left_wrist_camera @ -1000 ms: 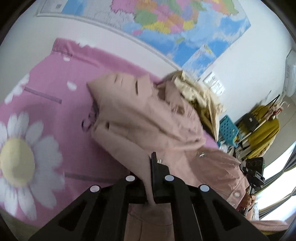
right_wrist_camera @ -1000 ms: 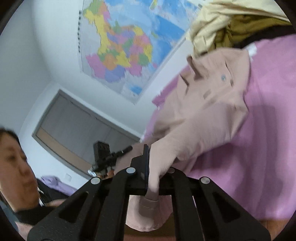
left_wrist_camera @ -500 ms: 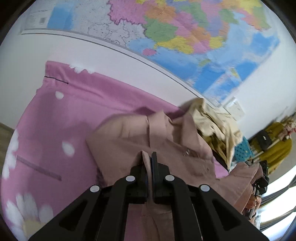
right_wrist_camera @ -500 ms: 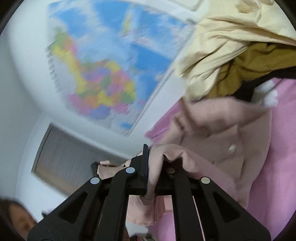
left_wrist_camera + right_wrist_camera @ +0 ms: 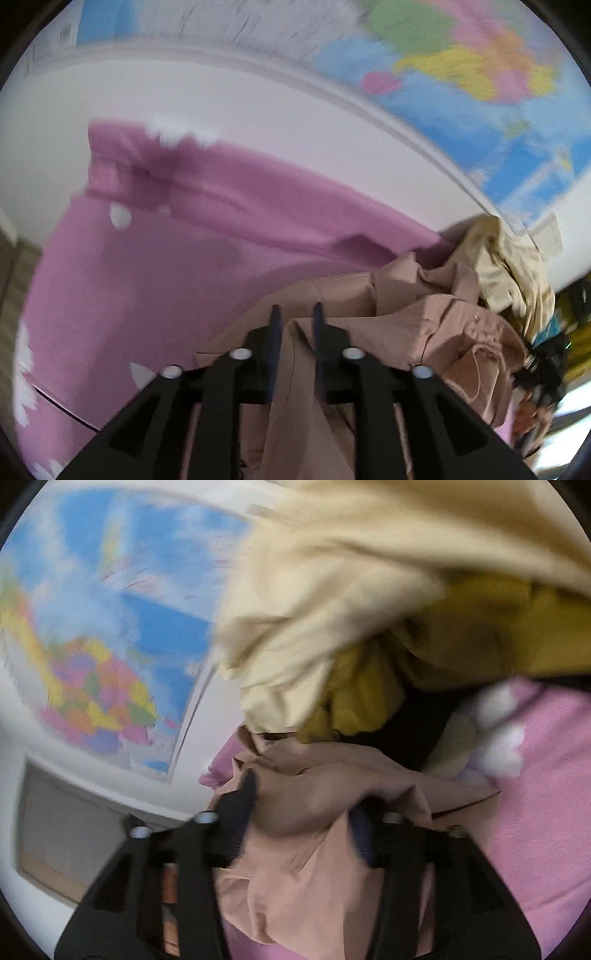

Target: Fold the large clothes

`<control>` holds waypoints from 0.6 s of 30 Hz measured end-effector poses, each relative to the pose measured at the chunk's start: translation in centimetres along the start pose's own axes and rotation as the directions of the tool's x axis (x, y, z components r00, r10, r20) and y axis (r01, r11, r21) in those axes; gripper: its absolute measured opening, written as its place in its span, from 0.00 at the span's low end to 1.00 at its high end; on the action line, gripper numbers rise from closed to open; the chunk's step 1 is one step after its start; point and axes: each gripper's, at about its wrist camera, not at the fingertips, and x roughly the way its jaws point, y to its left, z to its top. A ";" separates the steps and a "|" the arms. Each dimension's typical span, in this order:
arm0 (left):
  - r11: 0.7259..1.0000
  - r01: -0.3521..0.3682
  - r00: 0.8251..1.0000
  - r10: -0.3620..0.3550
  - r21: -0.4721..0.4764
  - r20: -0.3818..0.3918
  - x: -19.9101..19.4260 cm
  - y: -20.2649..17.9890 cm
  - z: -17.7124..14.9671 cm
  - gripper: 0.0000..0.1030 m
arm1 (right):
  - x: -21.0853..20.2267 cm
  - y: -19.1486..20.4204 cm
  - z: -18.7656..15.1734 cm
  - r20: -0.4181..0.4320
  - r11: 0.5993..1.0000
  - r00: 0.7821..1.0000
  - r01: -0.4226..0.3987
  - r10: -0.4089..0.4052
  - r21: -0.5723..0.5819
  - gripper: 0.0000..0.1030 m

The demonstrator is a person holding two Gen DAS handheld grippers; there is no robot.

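The dusty-pink jacket [image 5: 436,325] lies bunched on a pink daisy-print sheet [image 5: 155,280], which looks like a bed cover, though blur makes that hard to confirm. Its cloth runs straight ahead of both tools and back under them. The left tool [image 5: 297,314] has its jaws opening, a narrow gap so far, with a ridge of the jacket's fabric standing between them but apparently no longer pinched. The right tool [image 5: 303,797] is opening too, already wide, and a fold of the same jacket bulges loosely in its gap. Beyond the right tool, just past the jacket, sits a heap of other clothes: a cream garment [image 5: 332,602] over a mustard one [image 5: 461,635]. A wall map [image 5: 461,62] hangs above.

The step looks like laying down a fold that was carried over. To do it well, let both jaws open fully before drawing back, so the cloth drops flat rather than dragging along. Withdraw low and straight along the fingers, away from the cream pile, so the fresh fold is not snagged or mixed into it.
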 end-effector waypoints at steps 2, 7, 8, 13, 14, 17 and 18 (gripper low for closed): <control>0.994 -0.010 0.998 0.003 0.110 0.063 -2.0 -1.3 -1.2 0.38 | -1.9 2.5 -1.4 0.044 0.991 0.999 0.036 -0.031 -0.132 0.61; 0.917 -0.054 0.993 0.007 0.394 0.119 -4.7 -5.7 -6.2 0.50 | -2.5 9.2 -7.9 0.056 0.862 0.994 0.107 -0.091 -0.495 0.64; 0.903 -0.036 0.995 -0.007 0.427 0.098 -4.3 -6.5 -7.0 0.52 | -1.5 10.3 -9.4 0.044 0.819 0.992 0.123 -0.119 -0.561 0.70; 0.881 -0.038 0.999 0.047 0.472 -0.007 0.3 -8.3 -8.3 0.54 | 6.6 11.7 -13.3 -0.091 0.719 0.967 0.112 -0.237 -0.686 0.79; 0.885 -0.034 0.998 0.050 0.464 -0.022 1.0 -8.3 -8.2 0.53 | 8.2 11.6 -13.4 -0.097 0.709 0.961 0.121 -0.259 -0.695 0.79; 0.895 -0.072 0.995 0.093 0.440 -0.026 2.8 -8.2 -7.5 0.53 | 11.5 10.7 -13.0 -0.089 0.692 0.938 0.179 -0.334 -0.700 0.51; 0.904 -0.072 0.995 0.094 0.421 -0.031 3.2 -8.1 -6.9 0.53 | 12.0 10.4 -12.4 -0.102 0.711 0.938 0.176 -0.330 -0.681 0.27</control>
